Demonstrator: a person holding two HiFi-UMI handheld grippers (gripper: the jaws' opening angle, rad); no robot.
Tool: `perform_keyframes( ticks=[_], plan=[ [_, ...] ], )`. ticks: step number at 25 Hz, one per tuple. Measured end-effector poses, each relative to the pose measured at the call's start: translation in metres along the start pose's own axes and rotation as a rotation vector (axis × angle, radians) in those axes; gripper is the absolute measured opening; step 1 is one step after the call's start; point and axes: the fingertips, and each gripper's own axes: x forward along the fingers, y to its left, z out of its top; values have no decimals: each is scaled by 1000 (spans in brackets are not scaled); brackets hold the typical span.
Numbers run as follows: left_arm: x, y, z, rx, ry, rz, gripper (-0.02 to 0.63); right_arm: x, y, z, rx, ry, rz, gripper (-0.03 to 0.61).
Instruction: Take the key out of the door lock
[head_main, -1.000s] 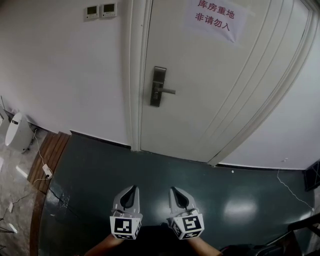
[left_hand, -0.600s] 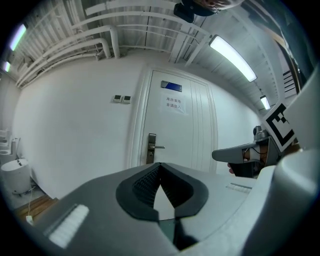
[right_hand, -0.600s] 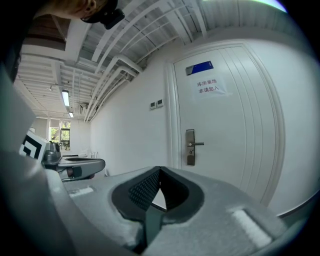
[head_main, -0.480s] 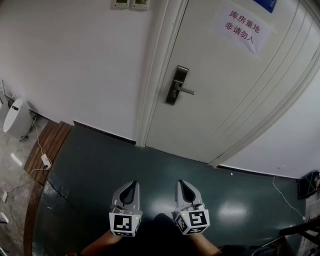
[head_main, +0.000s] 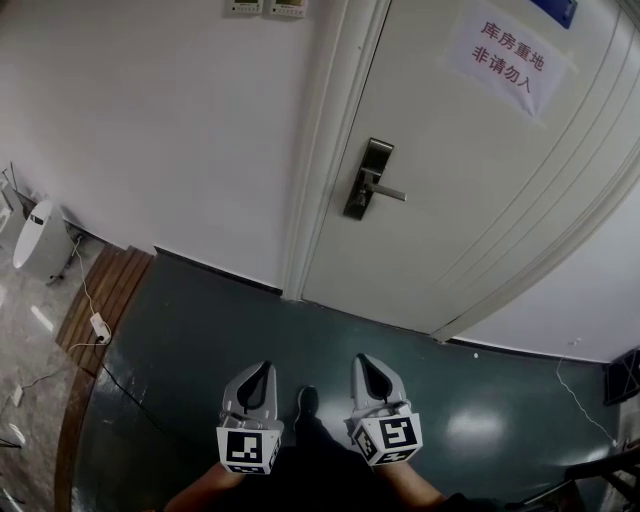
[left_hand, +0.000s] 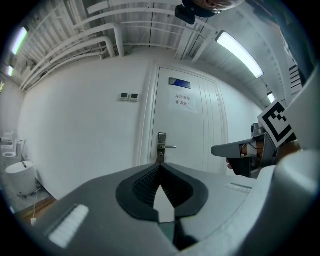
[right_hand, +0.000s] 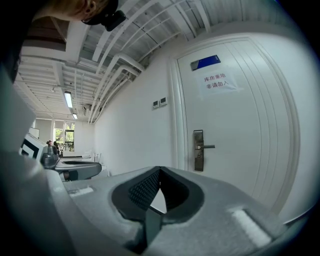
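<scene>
dark green floor — a white cable lies at its left.

Ahead of the left gripper and right gripper, dark floor runs open to the shut door. The lock plate stands above and ahead, its lever jutting out. A power strip and a white unit lie far left of the left gripper.
</scene>
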Motion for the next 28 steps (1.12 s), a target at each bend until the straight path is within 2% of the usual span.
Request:
perform_keyframes(
  ticks=[7, 16, 22, 25, 28],
  plan=[
    [82, 15, 9, 34, 23, 45, 18, 78, -51, 5, 34, 8, 42, -8],
    [206, -2, 37, 84, 14, 64, 18, 175, -153, 25, 65, 3, 82, -8],
    [263, -15, 46, 111, 18, 25, 18, 218, -188, 37, 91, -3, 97, -8],
    [280, -19, 49, 117, 11, 0, 18, 233, -190, 35, 112, 11, 111, -8],
    [290, -16, 43, 120, 9, -49, 18, 240, -187, 30, 127, 0, 87, -8]
  ],
)
